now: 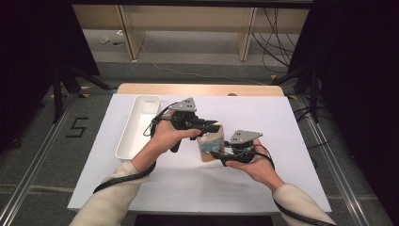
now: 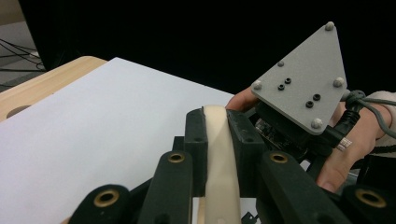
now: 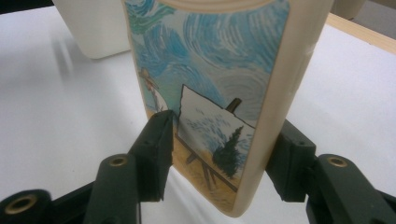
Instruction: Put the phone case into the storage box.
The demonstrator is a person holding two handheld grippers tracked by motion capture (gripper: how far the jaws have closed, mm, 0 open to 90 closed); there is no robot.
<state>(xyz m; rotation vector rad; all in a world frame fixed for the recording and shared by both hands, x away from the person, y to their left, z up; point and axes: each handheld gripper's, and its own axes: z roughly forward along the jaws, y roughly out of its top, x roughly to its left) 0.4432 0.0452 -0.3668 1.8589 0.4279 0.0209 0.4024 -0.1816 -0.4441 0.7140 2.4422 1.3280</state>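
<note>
While your L gripper (image 1: pixel 214 126) clamps one painted case (image 1: pixel 210 146) by its top edge above the table (image 1: pixel 282 122), R gripper (image 1: pixel 217 153) jaws straddle it, maybe not yet pinching; one white tray (image 1: pixel 136 127) sits left.

High view looks down over the table (image 1: pixel 282 113); both gripper views sit close, sharing the painted case (image 3: pixel 210 93).

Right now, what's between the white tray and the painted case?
In the high view, the left gripper and the hand holding it lie between the white tray and the painted case; that gripper clamps the case's top edge.
</note>
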